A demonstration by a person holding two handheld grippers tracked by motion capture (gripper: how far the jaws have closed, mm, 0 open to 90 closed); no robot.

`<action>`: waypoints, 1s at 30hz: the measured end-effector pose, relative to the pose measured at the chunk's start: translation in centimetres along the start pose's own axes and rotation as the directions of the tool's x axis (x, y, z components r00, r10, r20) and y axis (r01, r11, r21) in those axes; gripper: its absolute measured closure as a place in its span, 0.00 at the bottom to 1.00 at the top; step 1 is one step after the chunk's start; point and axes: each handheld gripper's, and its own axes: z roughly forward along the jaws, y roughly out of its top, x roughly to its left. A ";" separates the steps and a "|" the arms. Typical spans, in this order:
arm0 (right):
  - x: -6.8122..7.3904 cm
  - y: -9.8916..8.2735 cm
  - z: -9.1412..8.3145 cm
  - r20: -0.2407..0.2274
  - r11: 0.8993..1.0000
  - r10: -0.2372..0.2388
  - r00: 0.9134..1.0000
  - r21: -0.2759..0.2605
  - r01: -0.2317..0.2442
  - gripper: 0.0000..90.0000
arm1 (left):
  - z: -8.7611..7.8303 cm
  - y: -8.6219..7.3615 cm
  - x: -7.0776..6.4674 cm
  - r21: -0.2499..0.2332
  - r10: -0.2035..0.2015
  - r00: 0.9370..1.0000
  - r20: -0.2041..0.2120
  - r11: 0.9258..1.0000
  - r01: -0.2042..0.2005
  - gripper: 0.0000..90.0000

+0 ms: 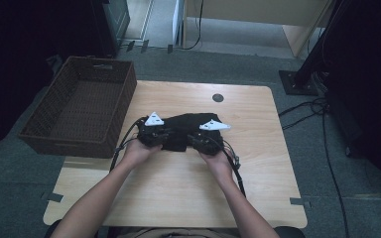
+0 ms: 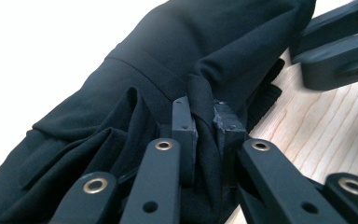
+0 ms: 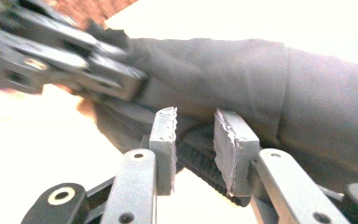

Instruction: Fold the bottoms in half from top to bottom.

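Black garment (image 1: 186, 130), bunched, lies mid-bench (image 1: 248, 168) betw. both hands, nearer the far half. Left tool (image 2: 204, 122) is clenched on a fold of the fabric, cloth pinched betw. its pads. Right tool (image 3: 204, 135) sits at the garment's ribbed hem w/ a gap betw. the pads; hem runs under that gap, pads not pressing it. Woven brown basket (image 1: 79, 106) stands at the bench's left far corner, well apart from the garment.
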 end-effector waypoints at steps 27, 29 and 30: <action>-1.2 -0.6 2.9 0.069 0.996 -0.080 0.994 0.056 0.076 0.74 | -4.6 1.0 1.9 0.056 -0.095 0.994 -0.050 0.994 0.098 0.69; -1.1 -0.9 3.0 0.071 0.994 -0.093 0.993 0.055 0.090 0.75 | -4.2 0.2 2.1 0.072 -0.098 0.993 -0.060 0.992 0.103 0.69; -1.1 -0.9 3.0 0.076 0.994 -0.103 0.992 0.053 0.099 0.75 | -4.0 -0.2 2.1 0.081 -0.095 0.994 -0.062 0.992 0.100 0.69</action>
